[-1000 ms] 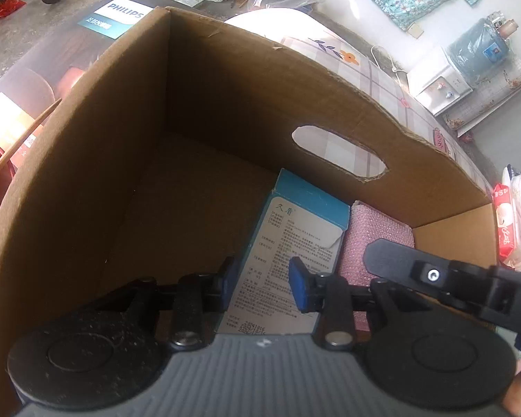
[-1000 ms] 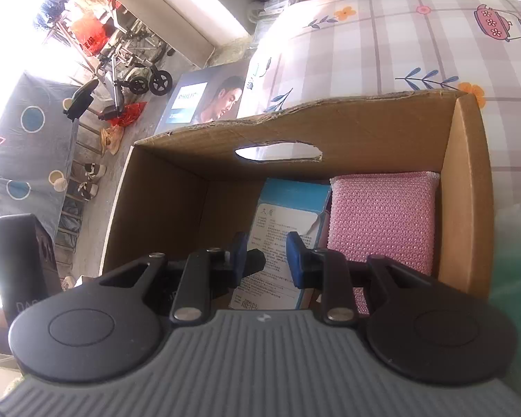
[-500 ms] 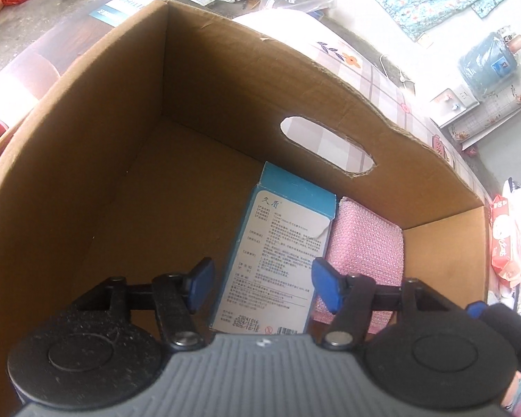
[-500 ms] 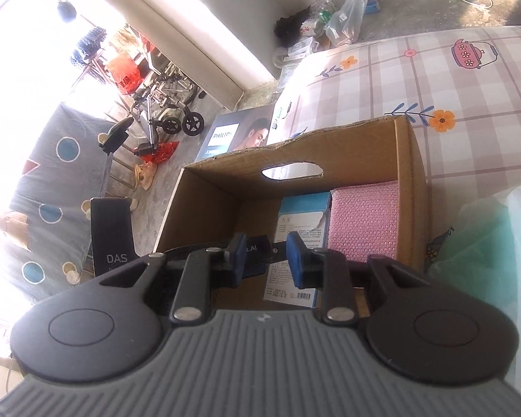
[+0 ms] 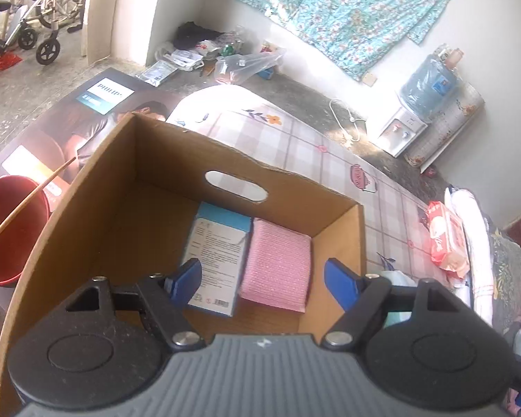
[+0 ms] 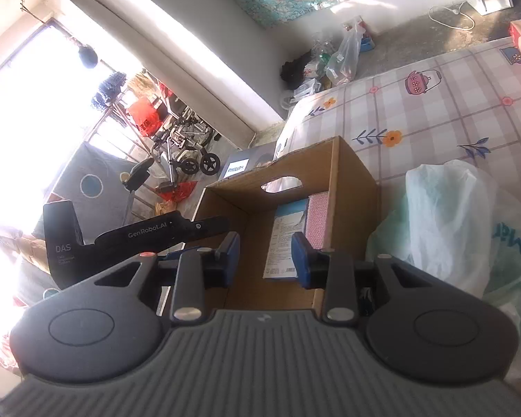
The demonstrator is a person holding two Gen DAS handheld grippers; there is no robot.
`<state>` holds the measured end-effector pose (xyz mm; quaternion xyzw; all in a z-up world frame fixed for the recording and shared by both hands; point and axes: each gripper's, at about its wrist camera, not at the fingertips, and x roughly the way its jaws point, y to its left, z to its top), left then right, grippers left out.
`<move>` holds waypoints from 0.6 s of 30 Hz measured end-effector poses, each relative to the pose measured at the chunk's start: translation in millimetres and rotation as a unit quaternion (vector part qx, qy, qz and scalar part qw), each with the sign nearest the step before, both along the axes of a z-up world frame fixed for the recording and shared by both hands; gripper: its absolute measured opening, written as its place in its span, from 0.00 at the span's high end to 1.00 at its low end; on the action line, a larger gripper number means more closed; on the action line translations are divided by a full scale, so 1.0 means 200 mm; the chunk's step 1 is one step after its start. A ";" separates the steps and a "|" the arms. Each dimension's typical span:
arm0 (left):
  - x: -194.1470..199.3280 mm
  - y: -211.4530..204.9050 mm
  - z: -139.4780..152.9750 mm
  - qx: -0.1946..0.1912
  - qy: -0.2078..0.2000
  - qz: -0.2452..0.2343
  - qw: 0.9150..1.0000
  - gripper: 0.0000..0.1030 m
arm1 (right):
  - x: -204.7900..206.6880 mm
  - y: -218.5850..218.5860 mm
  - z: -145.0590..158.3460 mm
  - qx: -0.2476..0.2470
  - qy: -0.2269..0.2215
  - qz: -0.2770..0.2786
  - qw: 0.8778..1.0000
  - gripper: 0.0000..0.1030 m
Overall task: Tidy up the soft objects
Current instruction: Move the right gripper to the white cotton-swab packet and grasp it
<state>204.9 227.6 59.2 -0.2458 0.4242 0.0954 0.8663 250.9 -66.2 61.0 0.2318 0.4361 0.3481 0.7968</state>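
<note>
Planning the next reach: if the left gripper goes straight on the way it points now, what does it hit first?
Most likely the pink sponge lying in the box, beside the blue carton. The left gripper is empty, its jaws opening, and nothing shows between it and the sponge, though depth is unclear.

red bucket (image 5: 12, 229) left of the table, thin stick (image 5: 27, 201) across it. philips poster (image 5: 87, 118) flat on floor. wheelchair (image 5: 34, 27) far left. floral cloth (image 5: 347, 10) on wall. water dispenser (image 5: 410, 125) with blue bottle. clear plastic bag (image 5: 246, 64) among floor clutter. checked tablecloth (image 6: 434, 118).
</note>
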 end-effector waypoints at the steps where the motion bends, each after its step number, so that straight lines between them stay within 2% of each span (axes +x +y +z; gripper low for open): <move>1: 0.01 -0.07 0.02 0.001 -0.005 -0.018 1.000 0.22 | -0.01 -0.07 0.01 -0.003 -0.004 -0.010 1.000 0.67; 5: 0.10 -0.37 0.06 0.011 -0.013 -0.095 0.995 0.21 | -0.02 -0.43 0.07 -0.025 -0.027 -0.068 0.997 0.58; 9: 0.24 -0.75 0.04 0.019 -0.010 -0.174 0.984 0.21 | 0.03 -0.81 0.06 -0.041 -0.024 -0.132 0.990 0.54; 12: 0.36 -1.01 -0.02 0.019 -0.002 -0.218 0.976 0.21 | 0.10 -1.05 0.01 -0.058 -0.014 -0.164 0.985 0.52; 15: 0.48 -1.22 -0.09 0.012 0.011 -0.239 0.971 0.21 | 0.20 -1.26 -0.08 -0.074 0.009 -0.182 0.981 0.50; 18: 0.63 -1.44 -0.20 -0.012 0.039 -0.260 0.965 0.23 | 0.35 -1.42 -0.21 -0.085 0.046 -0.195 0.976 0.49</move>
